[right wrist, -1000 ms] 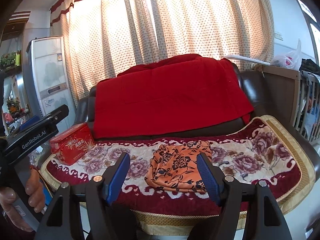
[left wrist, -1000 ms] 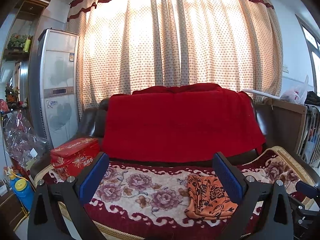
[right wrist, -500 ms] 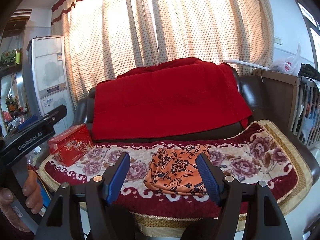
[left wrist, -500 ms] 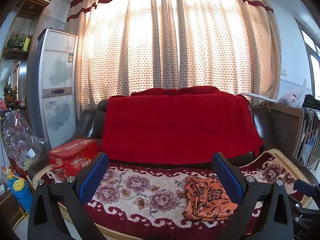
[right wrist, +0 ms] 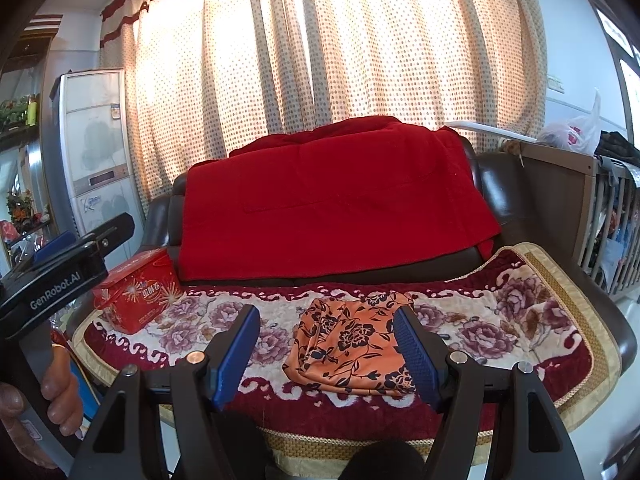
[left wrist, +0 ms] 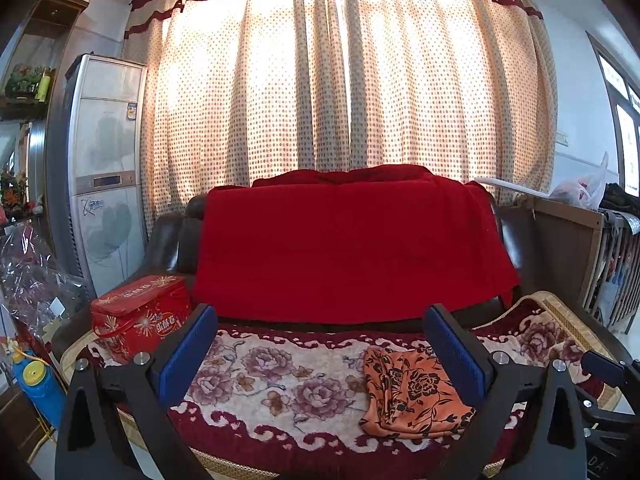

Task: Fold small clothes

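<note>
An orange cloth with a black flower print [left wrist: 412, 392] lies folded on the flowered sofa cover [left wrist: 272, 384]; it also shows in the right wrist view [right wrist: 352, 344]. My left gripper [left wrist: 320, 344] is open and empty, held back from the sofa front, with the cloth just inside its right finger. My right gripper [right wrist: 326, 346] is open and empty, with the cloth framed between its fingers but farther away. The left gripper's body and the hand holding it show at the left of the right wrist view [right wrist: 60, 280].
A red tin box [left wrist: 140, 316] sits at the sofa's left end. A red blanket [left wrist: 352, 248] drapes the backrest. A tall white air conditioner [left wrist: 104, 168] stands at left, a wooden crib rail [left wrist: 580, 248] at right, a dotted curtain [left wrist: 344, 80] behind.
Both grippers have drawn back and risen a little from the sofa, so the cloth sits slightly lower and smaller in view. Both stay open and the cloth has not moved.
</note>
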Tool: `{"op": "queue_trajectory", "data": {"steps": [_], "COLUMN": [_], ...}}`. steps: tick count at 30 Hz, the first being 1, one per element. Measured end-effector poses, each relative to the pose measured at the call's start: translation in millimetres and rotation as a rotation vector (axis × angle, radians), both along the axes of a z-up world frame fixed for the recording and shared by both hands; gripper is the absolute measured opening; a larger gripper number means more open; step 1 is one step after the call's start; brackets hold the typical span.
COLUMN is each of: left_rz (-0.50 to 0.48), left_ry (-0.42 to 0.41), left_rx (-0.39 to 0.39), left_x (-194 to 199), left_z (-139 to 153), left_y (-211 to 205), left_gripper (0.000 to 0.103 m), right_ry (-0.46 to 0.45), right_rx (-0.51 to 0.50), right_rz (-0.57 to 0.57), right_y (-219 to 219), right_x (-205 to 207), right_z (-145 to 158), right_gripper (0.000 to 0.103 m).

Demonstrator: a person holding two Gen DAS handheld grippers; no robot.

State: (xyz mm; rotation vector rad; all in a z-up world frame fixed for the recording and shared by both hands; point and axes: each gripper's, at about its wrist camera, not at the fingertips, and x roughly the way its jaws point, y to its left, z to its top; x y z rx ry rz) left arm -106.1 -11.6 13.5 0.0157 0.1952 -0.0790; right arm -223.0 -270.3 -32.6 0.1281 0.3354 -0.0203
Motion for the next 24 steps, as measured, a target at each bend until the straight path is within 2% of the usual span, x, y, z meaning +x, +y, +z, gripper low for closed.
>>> {"op": "queue_trajectory", "data": {"steps": [9, 13, 24], "left_rz": [-0.028, -0.043, -0.024], "left_ry": [0.028, 0.051, 0.072], "left_rx": [0.012, 0.041, 0.048], "left_x": [11.4, 16.5, 27.1], "left_z": [-4.1, -11.5, -18.2], "left_y": [-11.8, -21.2, -27.8], "left_gripper": [0.102, 0.102, 0.102], "right_ry": [0.024, 0.035, 0.059], "right_rx": [0.048, 0.073, 0.103], "right_rz": [-0.008, -0.009, 0.012], "right_y": [-16.2, -22.9, -30.9], "right_x": [12.9, 17.2, 30.4], "right_z": [-10.9, -17.4, -28.1], "right_gripper": [0.073, 0.073, 0.073]}}
